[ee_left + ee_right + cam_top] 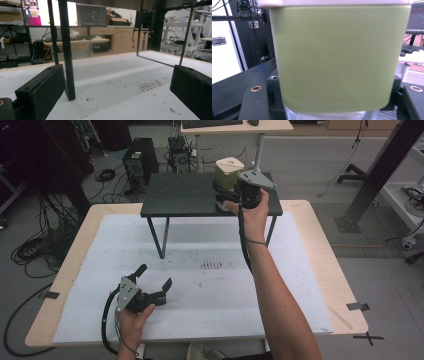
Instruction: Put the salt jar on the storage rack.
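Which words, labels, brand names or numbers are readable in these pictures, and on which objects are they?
None can be read.
Green container: plain, no label visible.
Monitor screens behind the table: content too blurred to read.
White labels on the dark rack: too small to read.

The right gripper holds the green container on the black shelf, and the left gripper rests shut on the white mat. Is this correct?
Not quite: the left gripper is open, its fingers spread wide in the left gripper view. The right gripper does hold the green container on the black shelf.
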Demonstrator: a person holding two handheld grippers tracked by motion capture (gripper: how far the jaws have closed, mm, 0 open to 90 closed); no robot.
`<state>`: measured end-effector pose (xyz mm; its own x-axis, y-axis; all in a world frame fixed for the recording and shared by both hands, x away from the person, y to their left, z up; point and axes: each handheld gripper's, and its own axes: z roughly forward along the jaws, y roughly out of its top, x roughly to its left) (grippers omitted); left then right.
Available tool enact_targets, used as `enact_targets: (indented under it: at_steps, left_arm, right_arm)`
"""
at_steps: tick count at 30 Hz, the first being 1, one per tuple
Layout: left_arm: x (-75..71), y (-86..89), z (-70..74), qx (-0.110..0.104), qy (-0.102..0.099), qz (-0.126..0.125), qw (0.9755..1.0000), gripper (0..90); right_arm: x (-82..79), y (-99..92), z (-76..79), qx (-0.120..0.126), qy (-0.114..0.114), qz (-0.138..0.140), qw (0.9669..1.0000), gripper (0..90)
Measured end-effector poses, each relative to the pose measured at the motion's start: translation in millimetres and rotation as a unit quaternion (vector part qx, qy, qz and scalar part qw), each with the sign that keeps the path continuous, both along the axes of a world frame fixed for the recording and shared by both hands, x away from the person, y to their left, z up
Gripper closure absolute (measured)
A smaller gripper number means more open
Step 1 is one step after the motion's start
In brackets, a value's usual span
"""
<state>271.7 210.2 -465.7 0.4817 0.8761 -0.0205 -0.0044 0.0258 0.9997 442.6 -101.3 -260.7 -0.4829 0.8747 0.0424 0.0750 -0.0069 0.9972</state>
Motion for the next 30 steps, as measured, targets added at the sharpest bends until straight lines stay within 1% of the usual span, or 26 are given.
enact_targets:
  at_steps: [30]
  left_arm:
    - [0.0, 0.1, 0.0, 0.000, 0.000, 0.000, 1.0000, 0.5]
  right_arm:
    - [0.6, 0.3, -1.0, 0.000, -0.004, -0.003, 1.0000, 29.7]
